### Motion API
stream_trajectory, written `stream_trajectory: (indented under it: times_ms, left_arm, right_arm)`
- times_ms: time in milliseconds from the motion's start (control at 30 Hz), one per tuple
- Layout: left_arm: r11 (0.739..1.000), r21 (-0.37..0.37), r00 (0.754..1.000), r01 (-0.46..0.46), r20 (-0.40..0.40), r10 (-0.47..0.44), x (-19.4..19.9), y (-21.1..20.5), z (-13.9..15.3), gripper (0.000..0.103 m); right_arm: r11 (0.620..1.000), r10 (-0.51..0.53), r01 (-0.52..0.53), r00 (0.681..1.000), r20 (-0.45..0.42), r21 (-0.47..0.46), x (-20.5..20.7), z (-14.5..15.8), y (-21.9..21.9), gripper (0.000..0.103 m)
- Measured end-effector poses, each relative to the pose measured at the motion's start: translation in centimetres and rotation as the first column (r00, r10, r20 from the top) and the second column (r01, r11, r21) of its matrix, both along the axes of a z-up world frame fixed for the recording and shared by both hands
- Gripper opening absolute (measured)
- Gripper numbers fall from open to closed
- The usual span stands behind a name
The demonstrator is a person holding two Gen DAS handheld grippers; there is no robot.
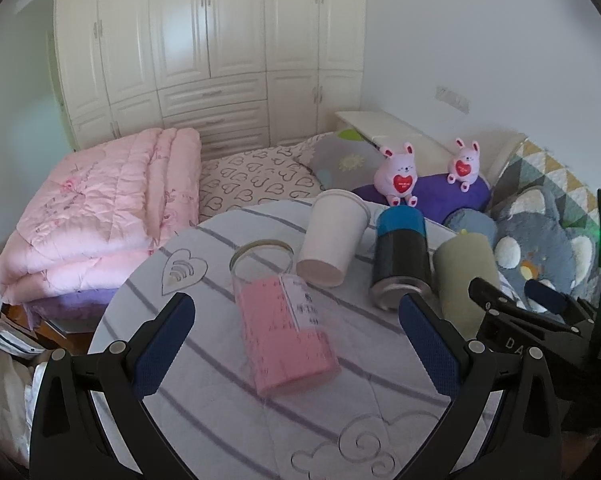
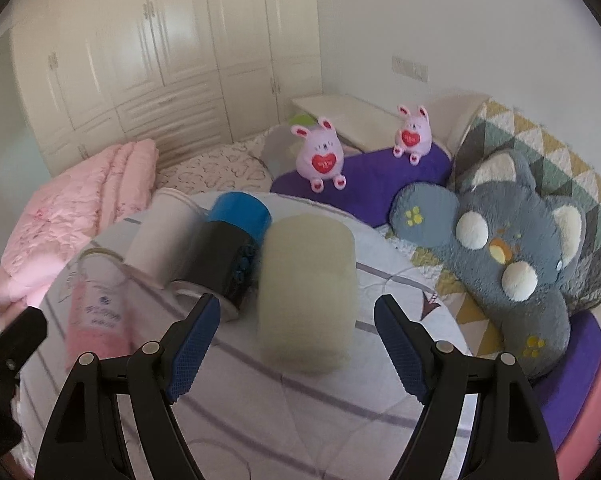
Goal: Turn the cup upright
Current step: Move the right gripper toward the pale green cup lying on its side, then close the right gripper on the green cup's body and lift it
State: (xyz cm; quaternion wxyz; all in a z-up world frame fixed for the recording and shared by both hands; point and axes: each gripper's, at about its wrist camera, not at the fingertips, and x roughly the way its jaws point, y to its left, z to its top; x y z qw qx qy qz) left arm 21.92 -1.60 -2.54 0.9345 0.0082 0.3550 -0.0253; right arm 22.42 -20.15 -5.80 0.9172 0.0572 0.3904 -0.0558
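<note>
Four cups lie on their sides in a row on a round striped cushion (image 1: 220, 420): at the left a clear glass cup with a pink printed sleeve (image 1: 286, 320), then a white paper cup (image 1: 332, 238), a black tumbler with a blue band (image 1: 400, 256), and at the right a pale green frosted cup (image 2: 306, 288). All four mouths point far, toward the wardrobe, so none is upright yet. The left gripper (image 1: 296, 348) hovers low with its jaws spread wide on either side of the pink-sleeved cup, gripping nothing; that straddle looks like a line-up for closing on its body. The right gripper (image 2: 296, 344) is likewise wide open and empty, framing the near end of the green cup, which is blurred. Judging by this, each hand is matched to the nearest cup so that both can be grasped across the barrel and tipped up. Plush toys sit well beyond on the bed.
</note>
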Motion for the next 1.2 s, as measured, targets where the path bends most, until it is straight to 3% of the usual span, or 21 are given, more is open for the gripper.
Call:
stream_trajectory:
  times_ms: [433, 733, 933, 1200]
  left_arm:
    - [0.999, 0.014, 0.998, 0.031, -0.051, -0.030, 2.7, -1.6, -1.8, 0.103]
    - [0.999, 0.023, 0.998, 0.033, -0.052, -0.032, 1.4, -1.1, -1.1, 0.103]
    - [0.999, 0.019, 0.999, 0.029, -0.042, -0.028, -1.0, -0.1, 0.3, 0.103]
    - [0.999, 0.049, 0.998, -0.015, -0.053, 0.017, -6.2, 2.7, 0.4, 0.103]
  right_arm:
    - [0.998, -0.003, 0.012, 0.991, -0.131, 0.069, 4.0, -4.1, -1.3, 0.081]
    - [0.996, 0.012, 0.000, 0.992, -0.126, 0.092, 3.7, -4.3, -1.4, 0.078]
    - [0.989, 0.033, -0.012, 0.989, -0.142, 0.150, 1.8, -4.0, -1.4, 0.078]
    - [0.971, 0.162, -0.127, 0.973, -0.164, 0.202, -4.6, -3.9, 2.0, 0.078]
